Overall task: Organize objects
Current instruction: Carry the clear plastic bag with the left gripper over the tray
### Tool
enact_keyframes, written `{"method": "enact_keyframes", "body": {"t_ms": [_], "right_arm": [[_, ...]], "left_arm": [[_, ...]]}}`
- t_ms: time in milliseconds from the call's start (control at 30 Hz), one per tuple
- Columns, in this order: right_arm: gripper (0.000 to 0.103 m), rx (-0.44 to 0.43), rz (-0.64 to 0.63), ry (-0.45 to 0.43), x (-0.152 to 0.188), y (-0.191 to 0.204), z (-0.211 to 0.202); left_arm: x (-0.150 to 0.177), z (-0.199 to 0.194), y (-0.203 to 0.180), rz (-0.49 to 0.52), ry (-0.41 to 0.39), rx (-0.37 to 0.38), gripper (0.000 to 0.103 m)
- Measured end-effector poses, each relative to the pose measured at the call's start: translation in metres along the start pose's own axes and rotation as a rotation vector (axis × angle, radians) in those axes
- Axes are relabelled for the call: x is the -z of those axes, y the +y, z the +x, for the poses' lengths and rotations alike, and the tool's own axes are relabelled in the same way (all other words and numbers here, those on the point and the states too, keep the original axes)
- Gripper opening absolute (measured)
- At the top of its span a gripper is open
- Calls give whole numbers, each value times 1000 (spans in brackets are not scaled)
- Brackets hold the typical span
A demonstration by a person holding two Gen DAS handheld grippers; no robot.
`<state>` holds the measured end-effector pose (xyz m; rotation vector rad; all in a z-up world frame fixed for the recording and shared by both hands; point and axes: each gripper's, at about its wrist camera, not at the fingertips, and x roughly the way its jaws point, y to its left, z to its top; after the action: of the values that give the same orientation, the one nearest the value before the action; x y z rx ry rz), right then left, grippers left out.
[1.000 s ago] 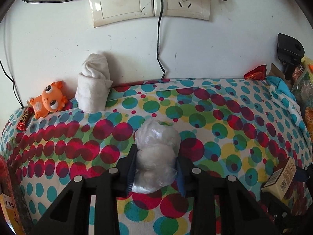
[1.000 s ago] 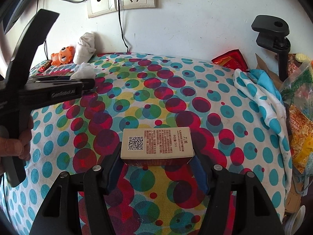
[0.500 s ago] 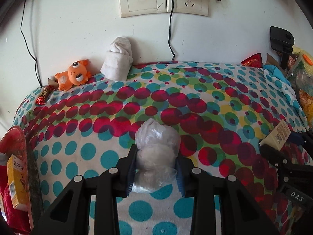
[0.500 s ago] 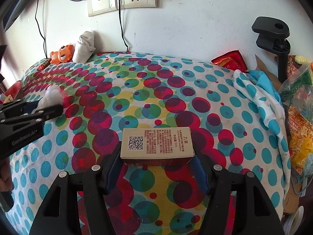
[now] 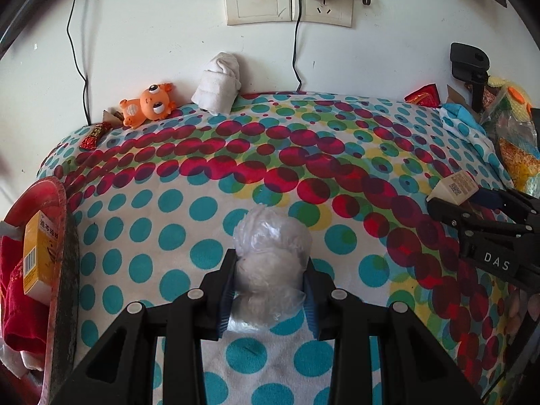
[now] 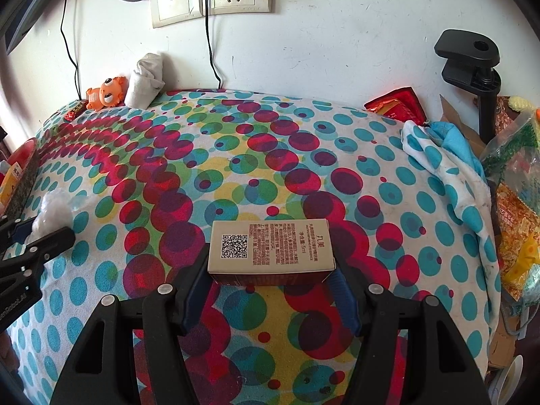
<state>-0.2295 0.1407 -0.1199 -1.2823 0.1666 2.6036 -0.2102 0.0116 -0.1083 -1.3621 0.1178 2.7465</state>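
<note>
My left gripper (image 5: 268,281) is shut on a clear plastic bag of white balls (image 5: 270,253), held above the polka-dot cloth (image 5: 303,155). My right gripper (image 6: 271,271) is shut on a small tan box with a QR code (image 6: 270,246). The box also shows at the right of the left wrist view (image 5: 454,187). The bag shows at the left of the right wrist view (image 6: 52,214). A red basket (image 5: 59,202) at the left edge holds a yellow box (image 5: 38,253) and red cloth.
An orange toy (image 5: 148,103), a rolled white sock (image 5: 219,82) and a red candy wrapper (image 5: 94,135) lie by the back wall. Cables hang from wall sockets (image 5: 290,0). A black clamp (image 6: 472,64), a red packet (image 6: 398,104) and snack bags (image 6: 516,209) crowd the right side.
My left gripper has pulled back and left with the bag, away from the wall, bringing the red basket into view. The right gripper and box have hardly moved.
</note>
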Motion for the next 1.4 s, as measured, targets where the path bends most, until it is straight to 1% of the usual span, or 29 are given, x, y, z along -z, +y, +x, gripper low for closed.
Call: {"method": "enact_keyframes", "body": {"t_ms": [300, 400, 700, 800, 1000, 1233, 1400], "right_arm": [[61, 2, 1, 0, 0, 1, 0], [61, 3, 2, 1, 0, 1, 0], [61, 8, 4, 0, 0, 3, 0], [61, 8, 5, 0, 0, 3, 0], [61, 10, 6, 0, 0, 4, 0], [61, 10, 7, 0, 0, 4, 1], [61, 13, 7, 0, 0, 5, 1]], "left_arm": [[17, -17, 18, -16, -16, -10, 35], [21, -22, 24, -7, -19, -26, 35], [36, -33, 41, -18, -12, -40, 35], [41, -37, 46, -28, -11, -32, 35], [51, -42, 55, -24, -5, -48, 35], [59, -48, 74, -52, 0, -59, 35], [61, -58, 88, -63, -12, -76, 35]]}}
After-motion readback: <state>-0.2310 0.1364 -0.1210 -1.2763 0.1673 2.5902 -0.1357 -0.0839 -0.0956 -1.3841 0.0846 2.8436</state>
